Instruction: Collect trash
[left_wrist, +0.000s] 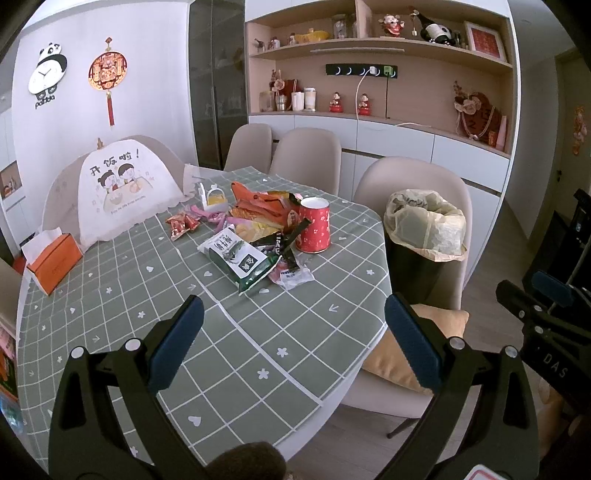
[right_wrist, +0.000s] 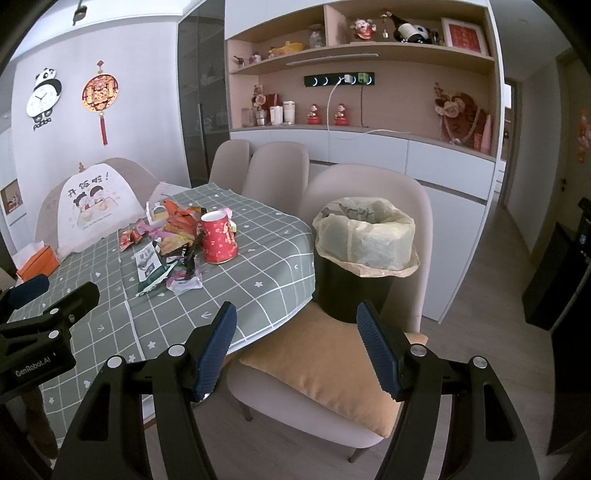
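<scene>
A pile of snack wrappers (left_wrist: 255, 236) (right_wrist: 166, 251) lies on the green checked tablecloth (left_wrist: 147, 314) (right_wrist: 266, 266), with a red paper cup (left_wrist: 314, 229) (right_wrist: 219, 236) upright at its right side. A black trash bin with a yellowish liner (left_wrist: 424, 236) (right_wrist: 365, 251) stands on a chair beside the table. My left gripper (left_wrist: 295, 325) is open and empty above the table's near part. My right gripper (right_wrist: 295, 332) is open and empty, in front of the bin and above the chair cushion (right_wrist: 325, 365). The right gripper also shows in the left wrist view (left_wrist: 546, 295).
A white mesh food cover (left_wrist: 122, 192) (right_wrist: 88, 210) and an orange tissue box (left_wrist: 51, 262) (right_wrist: 37, 262) stand at the table's left. Beige chairs (left_wrist: 306, 155) (right_wrist: 280, 170) ring the far side. A shelf wall (left_wrist: 388, 92) with ornaments stands behind.
</scene>
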